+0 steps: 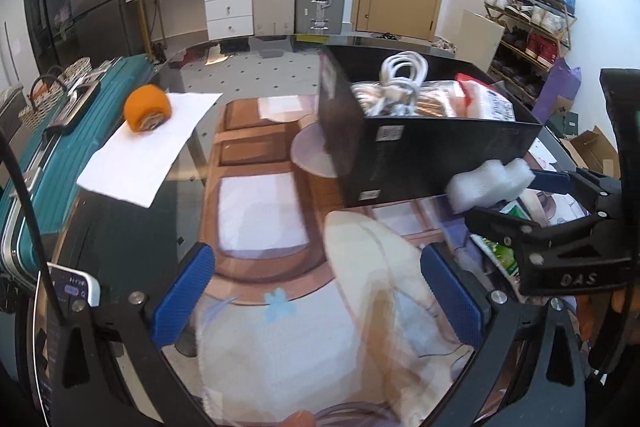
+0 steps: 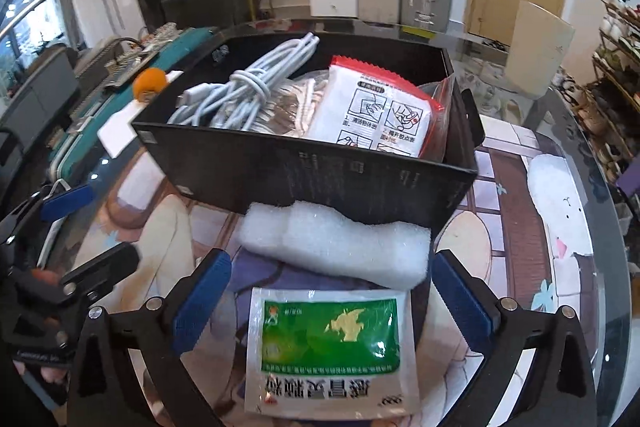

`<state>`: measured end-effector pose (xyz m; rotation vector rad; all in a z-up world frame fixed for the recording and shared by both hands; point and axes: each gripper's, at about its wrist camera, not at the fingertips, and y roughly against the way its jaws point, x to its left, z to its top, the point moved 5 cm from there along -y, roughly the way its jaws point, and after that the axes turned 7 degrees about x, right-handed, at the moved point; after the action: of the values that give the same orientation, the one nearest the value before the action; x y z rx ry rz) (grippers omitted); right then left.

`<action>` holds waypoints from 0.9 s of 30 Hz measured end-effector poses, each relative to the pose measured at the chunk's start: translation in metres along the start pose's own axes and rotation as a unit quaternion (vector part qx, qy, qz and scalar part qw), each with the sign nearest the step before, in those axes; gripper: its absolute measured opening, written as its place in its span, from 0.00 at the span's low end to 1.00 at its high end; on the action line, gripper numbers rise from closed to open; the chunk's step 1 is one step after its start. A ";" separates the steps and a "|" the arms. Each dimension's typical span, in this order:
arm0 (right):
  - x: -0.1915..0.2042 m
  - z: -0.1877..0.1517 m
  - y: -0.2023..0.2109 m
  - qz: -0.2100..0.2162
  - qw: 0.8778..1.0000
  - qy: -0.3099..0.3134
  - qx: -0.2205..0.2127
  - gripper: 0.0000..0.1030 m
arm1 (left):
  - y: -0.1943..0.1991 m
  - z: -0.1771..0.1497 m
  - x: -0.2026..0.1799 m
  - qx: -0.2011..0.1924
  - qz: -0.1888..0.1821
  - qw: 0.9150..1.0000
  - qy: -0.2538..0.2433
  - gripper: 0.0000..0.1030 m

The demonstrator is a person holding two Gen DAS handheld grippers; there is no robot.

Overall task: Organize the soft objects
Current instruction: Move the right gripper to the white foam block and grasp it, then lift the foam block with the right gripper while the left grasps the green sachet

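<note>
A black box [image 2: 320, 183] stands on the glass table and holds a white cable bundle [image 2: 244, 87], a white-and-red packet [image 2: 376, 115] and clear bags. A white foam piece [image 2: 340, 243] lies against the box's near wall, between the tips of my open right gripper [image 2: 326, 291]. A green-and-white sachet [image 2: 328, 343] lies on the table between its fingers. My left gripper [image 1: 316, 299] is open and empty over the table, left of the box [image 1: 420, 155]. In the left wrist view the right gripper [image 1: 516, 199] sits by the foam [image 1: 488, 183]. An orange soft roll [image 1: 147, 107] rests on white paper.
A teal suitcase [image 1: 44, 163] lies left of the table with a woven basket [image 1: 52, 87] on it. The white paper [image 1: 148, 147] overhangs the table's left edge. A printed mat shows under the glass. Suitcases, drawers and a shoe rack [image 1: 532, 27] stand beyond.
</note>
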<state>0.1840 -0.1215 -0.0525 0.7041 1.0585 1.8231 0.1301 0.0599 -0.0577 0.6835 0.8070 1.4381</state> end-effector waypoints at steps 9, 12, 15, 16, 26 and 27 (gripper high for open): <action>-0.010 0.004 -0.007 -0.011 0.998 -0.055 -0.003 0.90 | -0.001 0.000 0.006 0.000 -0.004 1.000 0.007 1.00; -0.015 0.003 -0.004 -0.003 0.999 -0.053 -0.005 0.87 | -0.001 0.000 0.003 0.002 -0.008 1.000 0.006 1.00; -0.016 0.002 0.002 0.009 0.999 -0.049 -0.013 0.84 | 0.001 0.000 -0.002 0.000 -0.012 1.000 0.003 1.00; -0.016 0.001 0.005 0.013 0.999 -0.045 -0.018 0.84 | 0.001 0.000 -0.005 0.000 -0.013 1.000 0.000 1.00; -0.035 -0.023 0.047 0.021 0.999 -0.029 -0.035 0.84 | -0.002 0.001 -0.046 0.017 -0.044 0.998 -0.034 1.00; -0.040 -0.027 0.053 0.018 0.999 -0.029 -0.037 0.84 | -0.002 0.001 -0.053 0.020 -0.050 0.998 -0.040 1.00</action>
<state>0.1583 -0.1805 -0.0205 0.7320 0.9415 1.8518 0.1336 0.0073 -0.0556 0.7177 0.7981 1.3002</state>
